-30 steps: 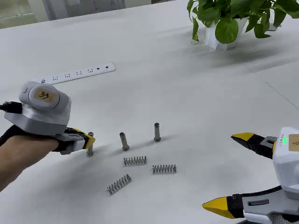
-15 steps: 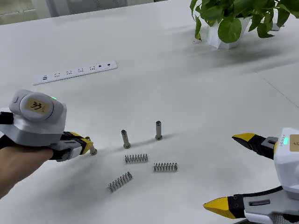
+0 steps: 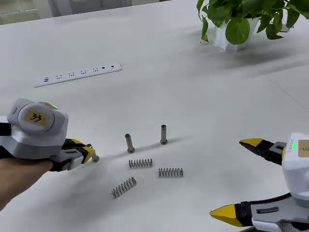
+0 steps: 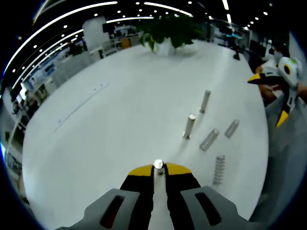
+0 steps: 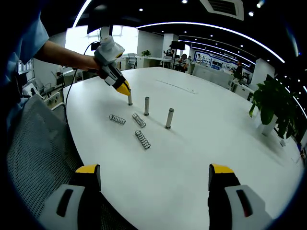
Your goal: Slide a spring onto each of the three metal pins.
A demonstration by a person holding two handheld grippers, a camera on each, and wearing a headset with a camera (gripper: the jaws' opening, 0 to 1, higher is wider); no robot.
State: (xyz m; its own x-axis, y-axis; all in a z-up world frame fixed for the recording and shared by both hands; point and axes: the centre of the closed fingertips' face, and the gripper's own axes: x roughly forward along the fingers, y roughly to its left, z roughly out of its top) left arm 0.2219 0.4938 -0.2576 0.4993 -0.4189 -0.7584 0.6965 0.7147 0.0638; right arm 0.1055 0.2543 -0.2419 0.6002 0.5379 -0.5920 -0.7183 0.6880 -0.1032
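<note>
**Left gripper** [image 3: 87, 153]: jaws closed on the left pin [image 3: 95, 157]. In the left gripper view the pin's top sits between the yellow tips. In the head view its lower end shows just past the tips, down at the table [image 3: 193, 96]. A hand [image 3: 19, 171] holds this gripper at the left edge of the head view.

**Middle pin** [image 3: 129, 143] and **right pin** [image 3: 163, 134]: both stand upright on the table and are bare. They stand to the right of the held pin, apart from each other.

**Springs:** three, all lying flat on the table, none on a pin.
- The middle spring [image 3: 140, 163] lies near the middle pin, on the person's side of it.
- The right spring [image 3: 171, 172] lies near the middle spring, on the person's side of the right pin.
- The left spring [image 3: 123, 187] lies nearest the person, at an angle and apart from the other two.

**Right gripper** [image 3: 239, 178]: jaws wide open and empty, at the lower right of the head view. It is well apart from the pins and springs.

**Farther back on the table:** a power strip [image 3: 77, 75] at the left and a plant [image 3: 236, 19] at the right.
</note>
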